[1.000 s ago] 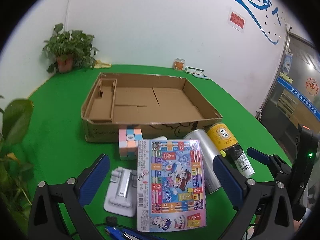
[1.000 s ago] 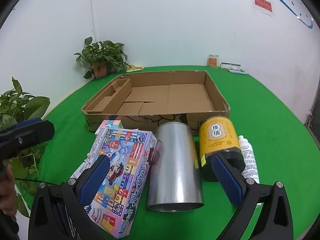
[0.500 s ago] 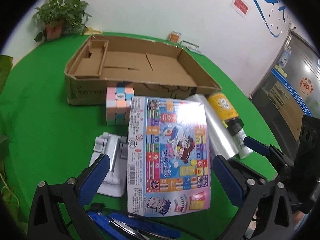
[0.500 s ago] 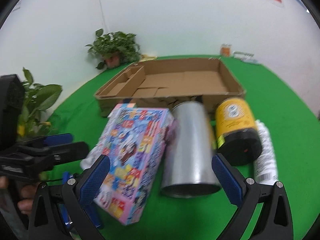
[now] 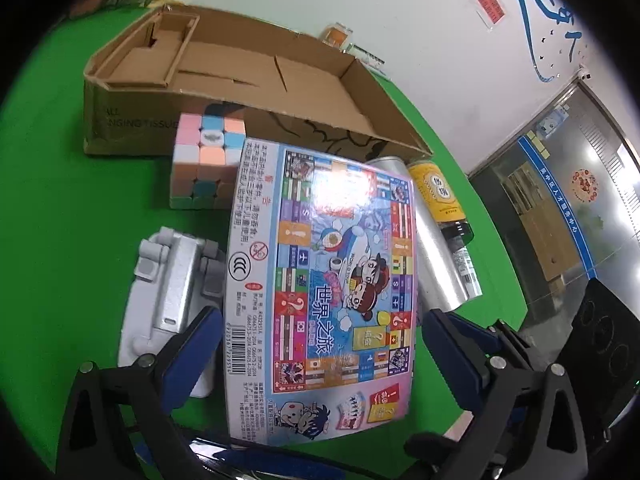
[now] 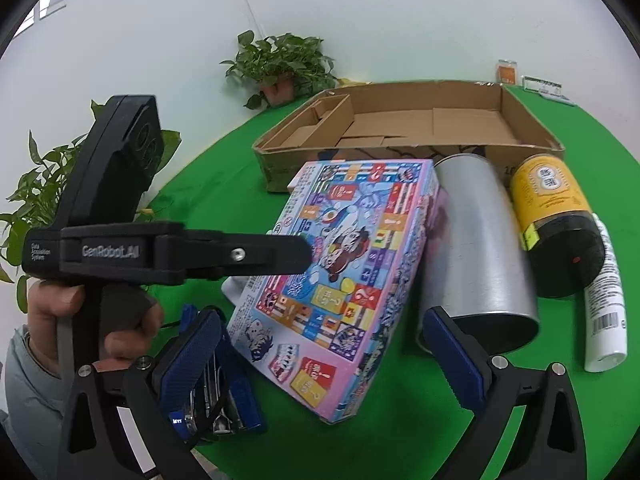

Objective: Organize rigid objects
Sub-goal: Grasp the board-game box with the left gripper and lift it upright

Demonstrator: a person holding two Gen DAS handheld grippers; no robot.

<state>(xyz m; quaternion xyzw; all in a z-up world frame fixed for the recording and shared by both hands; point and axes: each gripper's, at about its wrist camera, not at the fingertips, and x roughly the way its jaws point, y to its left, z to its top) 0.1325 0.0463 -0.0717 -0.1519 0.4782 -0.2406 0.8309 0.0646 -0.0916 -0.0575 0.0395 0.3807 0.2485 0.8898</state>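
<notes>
Board-game box (image 5: 320,292) lies flat on the green counter (image 5: 60,200), framed between the spread fingers (image 5: 192,354) of the left gripper (image 5: 320,356), which touch nothing yet. The right gripper (image 6: 326,364) is likewise spread and empty, low over the same box's near end. Beside the box lie a silver can (image 6: 480,248), a yellow jar (image 6: 552,216) and a white tube (image 6: 604,300); the cardboard tray (image 6: 532,120) waits empty behind. This looks like the reach before a first pick. Next, the left fingers should close across the box's long sides.
</notes>
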